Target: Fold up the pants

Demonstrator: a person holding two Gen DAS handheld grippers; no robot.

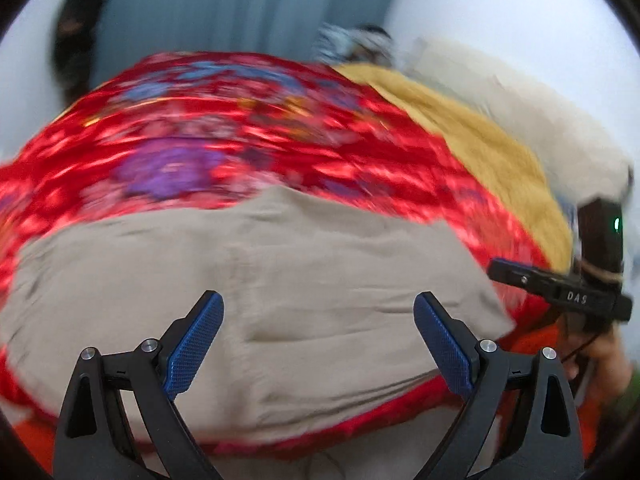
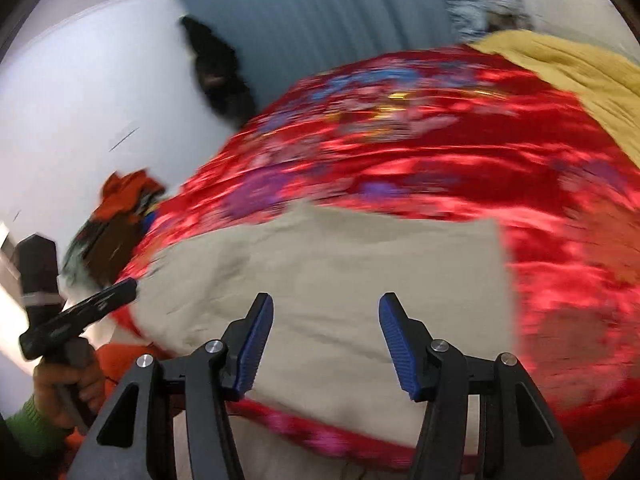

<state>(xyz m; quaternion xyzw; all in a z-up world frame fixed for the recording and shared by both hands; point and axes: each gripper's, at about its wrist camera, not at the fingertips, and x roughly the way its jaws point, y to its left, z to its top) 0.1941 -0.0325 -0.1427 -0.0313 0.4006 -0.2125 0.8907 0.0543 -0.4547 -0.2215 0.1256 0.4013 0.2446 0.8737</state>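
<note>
I see both tools w/ jaws apart, holding nothing: left tool (image 1: 318,312), right tool (image 2: 326,314). Beige pants (image 1: 256,288), soft wrinkled cloth in a rough rectangle, lie flat on shiny red floral bedspread (image 1: 224,128); mustard blanket (image 1: 480,140) beyond.

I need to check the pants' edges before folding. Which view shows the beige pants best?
The left wrist view: the beige pants spread across it with both side edges and the far edge visible. The right wrist view shows the same pants, but their left end sits partly behind the other tool and blurs.
</note>
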